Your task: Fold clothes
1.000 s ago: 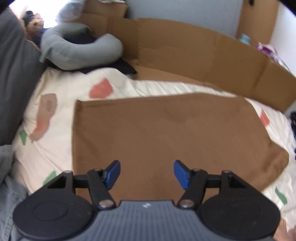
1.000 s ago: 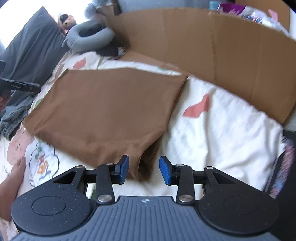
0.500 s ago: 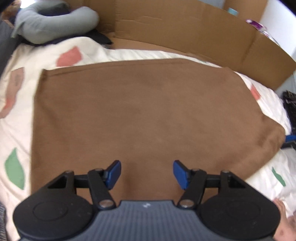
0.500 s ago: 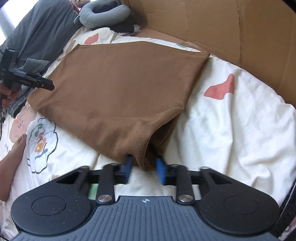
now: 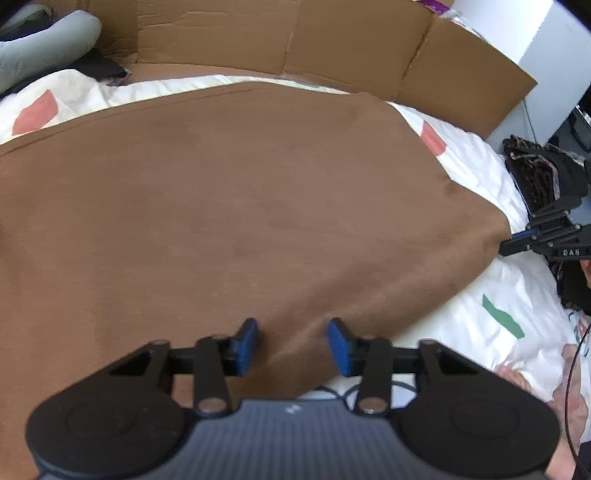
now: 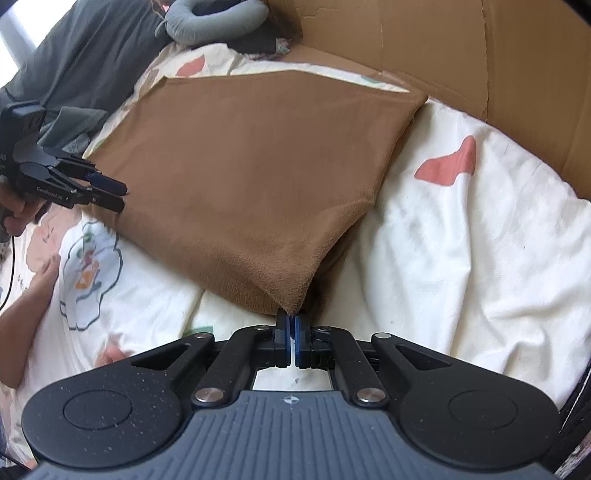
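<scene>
We count one brown cloth [image 5: 236, 206] spread flat on a white bedsheet [image 6: 461, 236] with coloured patches, and two grippers working at it. Our right gripper [image 6: 294, 334] has its blue pads pressed together on the cloth's near corner, pinching it just above the sheet. Our left gripper [image 5: 291, 345] is spread wide over the cloth's near edge, with fabric lying between the two pads; whether either pad touches the cloth we cannot tell.

Behind the bed runs one cardboard wall [image 5: 332, 40] of several creased panels. One grey curved pillow [image 6: 218, 18] lies at the far end, cut off by the frame's top edge. One dark grey cushion [image 6: 88, 55] leans beside it. A dark patterned bundle [image 5: 535, 173] sits at the bed's right side, too blurred to make out.
</scene>
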Motion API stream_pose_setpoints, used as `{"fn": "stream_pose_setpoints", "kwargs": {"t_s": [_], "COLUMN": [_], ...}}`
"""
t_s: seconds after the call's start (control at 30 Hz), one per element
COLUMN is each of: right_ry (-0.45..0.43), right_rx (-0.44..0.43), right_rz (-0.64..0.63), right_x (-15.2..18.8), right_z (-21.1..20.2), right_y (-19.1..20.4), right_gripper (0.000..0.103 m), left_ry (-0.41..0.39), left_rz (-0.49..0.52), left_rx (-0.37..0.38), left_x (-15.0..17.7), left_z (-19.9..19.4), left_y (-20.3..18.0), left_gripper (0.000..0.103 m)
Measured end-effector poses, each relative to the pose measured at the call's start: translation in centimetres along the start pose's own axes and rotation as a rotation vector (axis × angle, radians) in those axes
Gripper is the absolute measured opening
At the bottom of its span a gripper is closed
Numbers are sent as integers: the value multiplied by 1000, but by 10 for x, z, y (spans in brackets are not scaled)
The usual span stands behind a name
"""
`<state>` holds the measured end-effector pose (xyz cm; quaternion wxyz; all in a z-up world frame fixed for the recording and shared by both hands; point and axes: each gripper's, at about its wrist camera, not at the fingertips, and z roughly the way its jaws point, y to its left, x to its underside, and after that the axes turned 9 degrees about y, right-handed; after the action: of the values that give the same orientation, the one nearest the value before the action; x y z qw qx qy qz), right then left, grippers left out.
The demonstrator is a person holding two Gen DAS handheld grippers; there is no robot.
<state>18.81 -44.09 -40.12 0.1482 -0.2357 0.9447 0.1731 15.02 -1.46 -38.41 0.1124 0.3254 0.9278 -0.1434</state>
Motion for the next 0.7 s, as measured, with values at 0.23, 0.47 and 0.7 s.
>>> {"fn": "stream_pose_setpoints", "kwargs": {"t_s": [0.23, 0.47, 0.7], "right_ry": [29, 30, -95], "right_rx": [17, 49, 37], "right_rz": [25, 98, 141], "right_x": [5, 6, -10], "right_z": [6, -7, -45], "right_y": [-2, -8, 1], "right_gripper": [0, 0, 1], "left_ry": [39, 68, 17], "left_rz": [50, 67, 48], "left_rx": [-10, -10, 28], "left_x": [2, 11, 2], "left_z": [16, 10, -7], "left_y": [-5, -5, -10], "left_gripper": [18, 18, 15]}}
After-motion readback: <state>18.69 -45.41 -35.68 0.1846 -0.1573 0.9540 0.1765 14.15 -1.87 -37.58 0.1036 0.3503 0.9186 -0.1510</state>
